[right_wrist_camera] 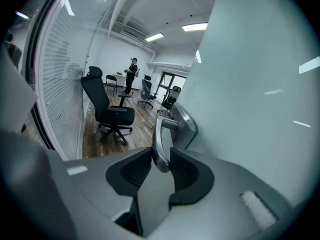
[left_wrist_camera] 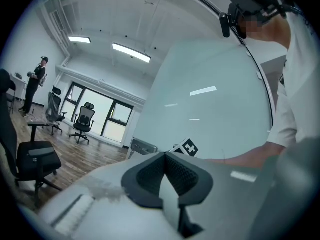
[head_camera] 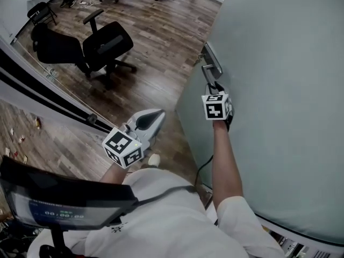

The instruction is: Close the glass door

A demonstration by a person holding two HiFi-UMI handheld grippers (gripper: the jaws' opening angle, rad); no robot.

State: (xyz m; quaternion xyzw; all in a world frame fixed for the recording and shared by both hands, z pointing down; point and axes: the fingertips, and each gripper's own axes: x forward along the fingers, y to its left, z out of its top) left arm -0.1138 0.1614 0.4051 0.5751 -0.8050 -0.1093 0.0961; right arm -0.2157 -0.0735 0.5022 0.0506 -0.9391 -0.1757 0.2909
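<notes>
The frosted glass door (head_camera: pixel 279 90) stands ajar on the right, and its metal lever handle (head_camera: pixel 210 63) sticks out from its left edge. My right gripper (head_camera: pixel 214 85) is shut on the handle (right_wrist_camera: pixel 160 139), the lever clamped between both dark pads with the gripper (right_wrist_camera: pixel 161 156) reaching in from below. Left of the door, my left gripper (head_camera: pixel 153 117) hangs level over the floor. Its jaws (left_wrist_camera: pixel 165 154) are shut with their tips touching and nothing between them. The door pane (left_wrist_camera: pixel 215 99) fills the right of the left gripper view.
A black office chair (head_camera: pixel 102 47) stands on the wood floor just past the doorway. A glass partition with a black stripe (head_camera: pixel 43 98) runs along the left. More chairs (left_wrist_camera: pixel 82 121) and a standing person (left_wrist_camera: pixel 35 84) are far back in the room.
</notes>
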